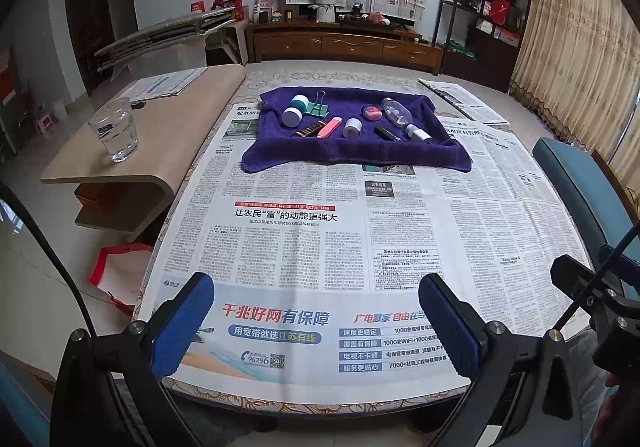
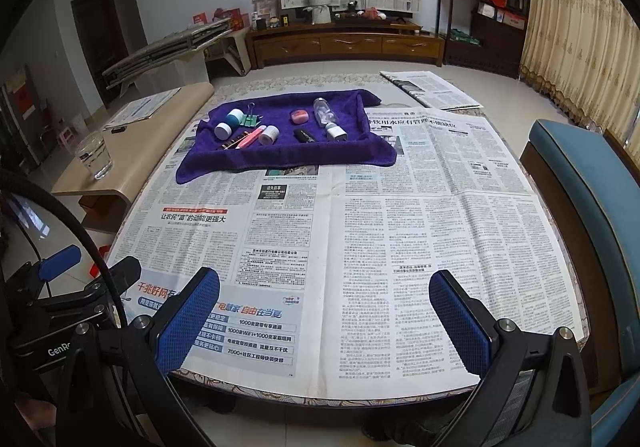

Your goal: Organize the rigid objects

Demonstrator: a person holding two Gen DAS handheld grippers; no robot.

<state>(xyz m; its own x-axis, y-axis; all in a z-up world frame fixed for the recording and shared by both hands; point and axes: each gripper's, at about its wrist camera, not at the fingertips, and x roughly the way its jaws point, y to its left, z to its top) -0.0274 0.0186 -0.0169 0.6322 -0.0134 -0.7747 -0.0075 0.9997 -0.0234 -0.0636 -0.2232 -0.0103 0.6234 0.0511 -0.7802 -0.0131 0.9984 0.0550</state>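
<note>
A purple towel (image 1: 352,153) (image 2: 280,159) lies at the far side of the newspaper-covered table. On it lie several small items: a teal-lidded white jar (image 1: 295,110) (image 2: 230,123), a green binder clip (image 1: 318,107) (image 2: 250,118), a pink marker (image 1: 329,126) (image 2: 251,137), a small white jar (image 1: 352,128) (image 2: 269,135), a pink case (image 1: 372,112) (image 2: 299,116), a clear bottle (image 1: 398,112) (image 2: 323,109), a black tube (image 1: 386,133) (image 2: 305,135) and a white plug (image 1: 418,133) (image 2: 335,132). My left gripper (image 1: 316,321) and right gripper (image 2: 326,321) are open and empty over the near table edge.
A glass (image 1: 115,129) (image 2: 94,157) stands on the low wooden side table (image 1: 168,135) at left. A blue chair (image 2: 580,207) stands at right. A folded newspaper (image 2: 430,89) lies at the far right of the table. A red bag (image 1: 116,271) sits on the floor at left.
</note>
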